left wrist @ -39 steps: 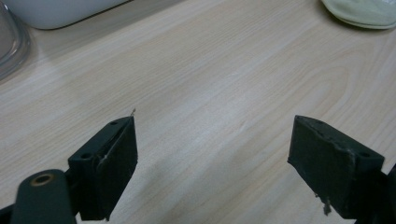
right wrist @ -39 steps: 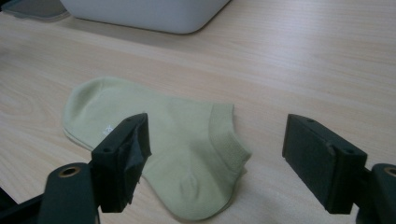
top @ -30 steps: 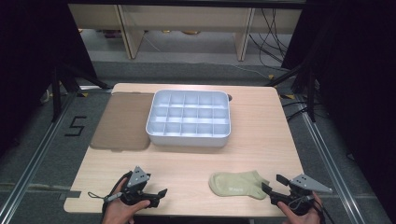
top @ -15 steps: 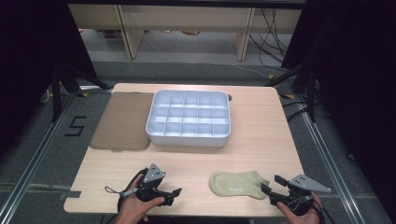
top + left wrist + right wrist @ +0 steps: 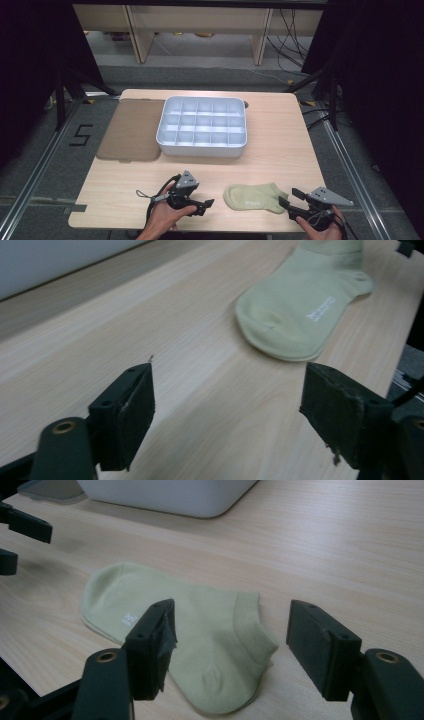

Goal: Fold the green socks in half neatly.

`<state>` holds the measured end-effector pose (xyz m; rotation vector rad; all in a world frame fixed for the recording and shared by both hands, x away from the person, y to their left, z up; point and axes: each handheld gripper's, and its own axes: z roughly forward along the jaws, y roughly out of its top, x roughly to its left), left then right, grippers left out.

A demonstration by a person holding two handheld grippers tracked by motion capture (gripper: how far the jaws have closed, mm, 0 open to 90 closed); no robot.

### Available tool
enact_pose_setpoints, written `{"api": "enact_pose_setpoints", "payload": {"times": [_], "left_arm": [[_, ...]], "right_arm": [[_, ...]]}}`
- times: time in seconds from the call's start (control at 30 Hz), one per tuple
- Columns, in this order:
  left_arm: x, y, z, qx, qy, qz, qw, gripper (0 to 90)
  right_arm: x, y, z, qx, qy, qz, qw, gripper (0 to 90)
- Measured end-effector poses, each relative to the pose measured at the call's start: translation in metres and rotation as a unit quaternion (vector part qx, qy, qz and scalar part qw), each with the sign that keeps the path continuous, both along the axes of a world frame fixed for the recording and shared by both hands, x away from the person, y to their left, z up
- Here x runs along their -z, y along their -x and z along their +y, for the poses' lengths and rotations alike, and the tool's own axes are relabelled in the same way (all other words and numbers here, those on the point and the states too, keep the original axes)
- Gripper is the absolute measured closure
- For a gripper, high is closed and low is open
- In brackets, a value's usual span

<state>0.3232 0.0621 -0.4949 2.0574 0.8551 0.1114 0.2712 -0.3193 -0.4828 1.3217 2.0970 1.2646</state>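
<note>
A pale green ankle sock (image 5: 256, 197) lies flat on the wooden table near its front edge, toe to the left. My left gripper (image 5: 206, 205) is open just left of the sock's toe, jaws pointing at it; in the left gripper view the sock (image 5: 305, 302) lies ahead and right of the left gripper (image 5: 227, 410). My right gripper (image 5: 287, 198) is open at the sock's heel end; in the right gripper view the right gripper (image 5: 230, 635) has its jaws spread over the cuff and heel of the sock (image 5: 190, 625). Nothing is held.
A white tray (image 5: 202, 148) divided into several compartments stands at the table's middle back, seen as a white wall (image 5: 170, 497) in the right gripper view. A brown flat mat (image 5: 130, 130) lies left of it. The table's front edge (image 5: 200, 230) is close under both hands.
My left gripper has moved right along the front of the table toward the sock's toe. The right gripper has barely shifted and the sock lies as before.
</note>
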Motion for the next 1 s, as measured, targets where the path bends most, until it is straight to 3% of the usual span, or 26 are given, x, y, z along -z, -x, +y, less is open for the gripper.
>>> {"api": "enact_pose_setpoints", "payload": {"times": [0.03, 0.07, 0.17, 0.2, 0.3, 0.33, 0.37, 0.4, 0.47, 0.57, 0.63, 0.7, 0.77, 0.83, 0.93, 1.0], "left_arm": [[0.0, -0.001, -0.003, 0.009, -0.006, 0.001, 0.9999, 21.9], [0.0, -0.002, -0.008, 0.009, -0.003, 0.0, 1.0, 22.8], [0.0, -0.006, -0.018, 0.017, 0.0, 0.005, 0.9998, 26.1], [0.0, -0.007, -0.022, 0.018, -0.003, 0.003, 0.9998, 27.5], [0.001, -0.01, -0.031, 0.026, 0.0, 0.008, 0.9996, 33.4], [0.0, -0.011, -0.035, 0.027, -0.005, 0.005, 0.9996, 34.3], [0.001, -0.012, -0.038, 0.032, -0.009, 0.001, 0.9994, 35.7], [0.001, -0.014, -0.041, 0.036, -0.02, 0.0, 0.9991, 37.6], [0.002, -0.016, -0.047, 0.036, -0.023, 0.001, 0.9991, 40.2], [0.005, -0.019, -0.055, 0.032, -0.038, -0.001, 0.9988, 42.4], [0.008, -0.021, -0.06, 0.033, -0.045, 0.004, 0.9984, 45.5], [0.012, -0.022, -0.062, 0.042, -0.064, -0.01, 0.997, 50.3], [0.016, -0.021, -0.062, 0.031, -0.055, -0.007, 0.998, 56.1], [0.017, -0.021, -0.062, 0.042, -0.057, -0.011, 0.9974, 65.1], [0.018, -0.021, -0.062, 0.037, -0.046, -0.002, 0.9982, 75.9], [0.019, -0.02, -0.063, 0.034, -0.042, -0.009, 0.9985, 82.0]], "right_arm": [[0.0, 0.001, 0.002, 0.003, -0.014, 0.013, 0.9998, 37.8], [0.001, -0.001, 0.001, -0.003, -0.004, 0.005, 1.0, 37.8], [0.001, 0.001, 0.002, -0.001, -0.01, 0.011, 0.9999, 37.8], [0.002, -0.002, 0.003, -0.006, -0.01, -0.004, 0.9999, 37.8], [0.003, -0.002, 0.003, -0.009, -0.011, -0.002, 0.9999, 37.8], [0.0, 0.001, 0.004, -0.004, -0.01, 0.008, 0.9999, 37.8], [0.001, -0.001, 0.002, -0.008, 0.002, -0.008, 0.9999, 37.7], [0.002, -0.001, 0.004, -0.01, -0.014, 0.0, 0.9999, 37.7], [0.001, 0.0, 0.003, -0.007, -0.008, 0.005, 0.9999, 37.5], [0.001, -0.001, 0.002, -0.012, -0.002, -0.012, 0.9999, 37.3], [0.001, -0.001, 0.002, -0.012, 0.002, -0.009, 0.9999, 37.2], [0.0, 0.002, 0.005, -0.004, -0.013, 0.014, 0.9998, 37.2], [-0.001, 0.003, 0.006, -0.001, -0.011, 0.019, 0.9998, 37.2], [0.001, -0.001, 0.002, -0.016, 0.004, -0.009, 0.9998, 37.3], [0.001, -0.001, 0.002, -0.015, 0.006, -0.005, 0.9999, 38.5], [0.002, -0.001, 0.003, -0.015, 0.005, -0.001, 0.9999, 40.9]]}}
